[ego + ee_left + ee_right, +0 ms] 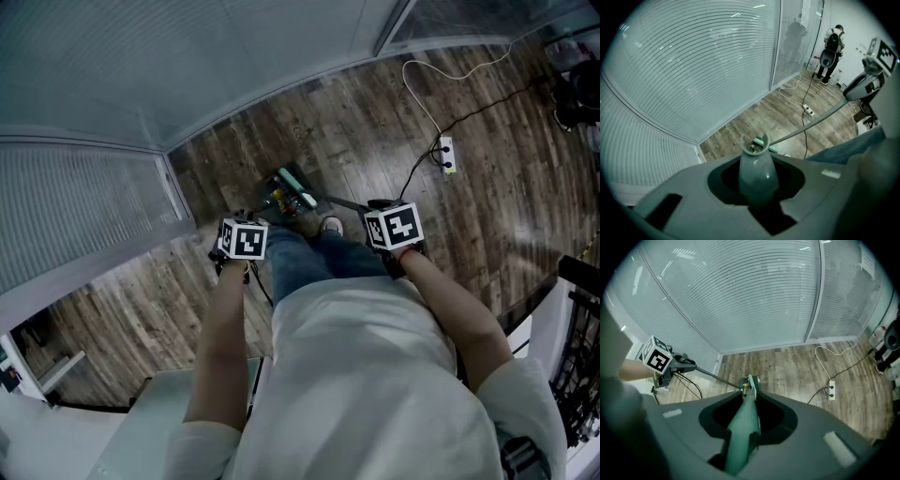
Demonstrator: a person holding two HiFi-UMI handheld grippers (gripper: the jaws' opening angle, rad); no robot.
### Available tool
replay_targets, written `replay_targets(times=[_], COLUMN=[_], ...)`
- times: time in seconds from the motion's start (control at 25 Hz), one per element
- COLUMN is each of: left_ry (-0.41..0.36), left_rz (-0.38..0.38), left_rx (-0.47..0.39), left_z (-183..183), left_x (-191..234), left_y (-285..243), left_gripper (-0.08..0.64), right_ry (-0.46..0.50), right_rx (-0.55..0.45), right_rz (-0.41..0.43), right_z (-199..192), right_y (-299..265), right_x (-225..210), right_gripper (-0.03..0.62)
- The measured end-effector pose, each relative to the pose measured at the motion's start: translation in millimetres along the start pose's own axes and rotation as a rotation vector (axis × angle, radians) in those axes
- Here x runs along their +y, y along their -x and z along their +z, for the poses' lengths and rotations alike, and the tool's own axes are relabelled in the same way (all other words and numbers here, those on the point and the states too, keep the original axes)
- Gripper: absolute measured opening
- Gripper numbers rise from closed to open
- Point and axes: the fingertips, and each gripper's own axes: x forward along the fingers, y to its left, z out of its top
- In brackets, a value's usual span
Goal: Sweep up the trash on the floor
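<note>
My left gripper (242, 240) (757, 186) is shut on the grey handle (756, 168) of a long dustpan. Its dark pan (280, 199) rests on the wooden floor in front of my feet. Small yellow and red trash bits (287, 198) (744, 389) lie inside it. My right gripper (394, 228) (742, 437) is shut on the green broom handle (743, 425). The broom's green head (298, 186) (768, 144) stands against the pan's far side. Both poles slant down and meet there.
A glass wall with blinds (112, 84) runs along the floor's far side and forms a corner just left of the pan. A white power strip (447, 155) with trailing cables lies to the right. Another person (832, 49) stands far off. A black rack (579, 356) is at my right.
</note>
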Motion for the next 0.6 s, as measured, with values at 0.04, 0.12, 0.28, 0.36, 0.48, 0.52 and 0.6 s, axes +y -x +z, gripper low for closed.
replay_targets(times=[0.04, 0.12, 0.28, 0.36, 0.48, 0.52, 0.6], left_ry=[-0.003, -0.007, 0.0, 0.003, 0.002, 0.002, 0.001], left_rz=[0.002, 0.01, 0.003, -0.004, -0.003, -0.002, -0.002], left_rx=[0.001, 0.002, 0.0, -0.002, -0.003, -0.003, -0.001], left_z=[0.3, -0.8, -4.0, -3.9, -3.8, -3.7, -3.8], left_x=[0.1, 1.6, 2.4, -0.1, -0.9, -1.2, -1.8], left_y=[1.4, 2.7, -0.3, 1.1, 2.7, 2.5, 1.7], left_gripper=[0.094, 0.094, 0.094, 0.094, 0.094, 0.094, 0.094], right_ry=[0.0, 0.005, 0.0, 0.031, 0.072, 0.067, 0.058], right_rx=[0.001, 0.002, -0.001, 0.001, -0.002, -0.005, -0.016], right_rz=[0.006, 0.015, 0.01, 0.013, 0.021, 0.018, 0.01], right_z=[-0.5, -1.9, -3.0, -3.9, -4.2, -4.3, -4.0], right_y=[1.1, 2.4, 2.3, 4.0, 6.1, 6.2, 5.7], right_x=[1.2, 3.8, 4.7, 8.0, 11.5, 10.3, 7.7], right_gripper=[0.101, 0.101, 0.101, 0.101, 0.101, 0.101, 0.101])
